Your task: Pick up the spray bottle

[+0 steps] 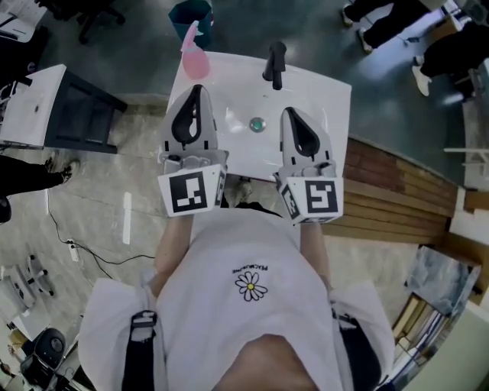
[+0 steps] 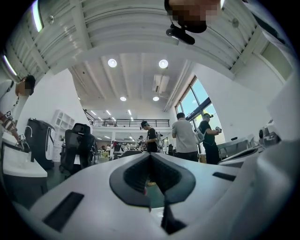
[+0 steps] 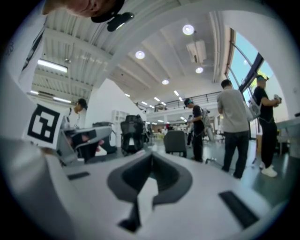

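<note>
A pink spray bottle (image 1: pixel 194 58) stands at the back left corner of the white basin top (image 1: pixel 328 95). My left gripper (image 1: pixel 198 91) is held over the basin's left side, its tips just short of the bottle, jaws shut and empty. My right gripper (image 1: pixel 291 114) hovers to the right of the drain (image 1: pixel 257 124), also shut with nothing in it. In the left gripper view the jaws (image 2: pixel 150 156) meet in a closed point. The right gripper view shows the same closed jaws (image 3: pixel 151 157), with the left gripper (image 3: pixel 77 139) off to the left. No bottle is plainly visible in either gripper view.
A black faucet (image 1: pixel 275 64) rises at the basin's back middle. A teal bin (image 1: pixel 189 13) stands on the floor behind the bottle. A dark desk (image 1: pixel 65 107) is to the left. Several people (image 2: pixel 185 137) stand in the hall beyond, and an office chair (image 3: pixel 132 132) is there too.
</note>
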Available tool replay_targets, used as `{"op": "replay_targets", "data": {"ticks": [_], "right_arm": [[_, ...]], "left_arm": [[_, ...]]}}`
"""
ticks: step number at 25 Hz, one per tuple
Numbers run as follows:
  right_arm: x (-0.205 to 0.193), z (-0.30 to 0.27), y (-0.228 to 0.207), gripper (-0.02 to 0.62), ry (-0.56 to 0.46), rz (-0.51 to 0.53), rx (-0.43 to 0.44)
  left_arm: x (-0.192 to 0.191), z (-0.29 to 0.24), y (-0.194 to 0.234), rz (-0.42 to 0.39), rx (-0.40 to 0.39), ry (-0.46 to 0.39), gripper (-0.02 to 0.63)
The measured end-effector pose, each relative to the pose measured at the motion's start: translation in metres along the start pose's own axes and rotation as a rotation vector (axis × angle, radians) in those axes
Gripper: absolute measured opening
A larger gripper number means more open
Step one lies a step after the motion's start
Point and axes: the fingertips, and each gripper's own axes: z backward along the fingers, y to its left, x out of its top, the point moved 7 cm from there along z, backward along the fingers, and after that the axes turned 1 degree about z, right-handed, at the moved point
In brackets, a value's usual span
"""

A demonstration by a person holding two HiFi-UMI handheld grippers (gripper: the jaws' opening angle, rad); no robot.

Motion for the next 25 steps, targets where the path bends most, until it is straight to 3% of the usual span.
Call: {"op": "replay_targets", "data": {"ticks": [12, 17, 25], "right_arm": [[0.007, -0.039, 0.042, 0.029, -0.002, 0.040, -0.001], [0.008, -0.054, 0.050, 0.029, -0.024, -0.011, -0.004], [0.019, -0.118, 0.058, 0.031, -0.028, -0.030, 0.063]], "left_arm": [[0.000, -0.013, 0.056, 0.016, -0.006, -0.002, 0.020], [-0.002, -0.019, 0.070, 0.019, -0.006, -0.012, 0.020], [-0.001, -0.025, 0.083, 0.001, 0.001, -0.011, 0.020]]}}
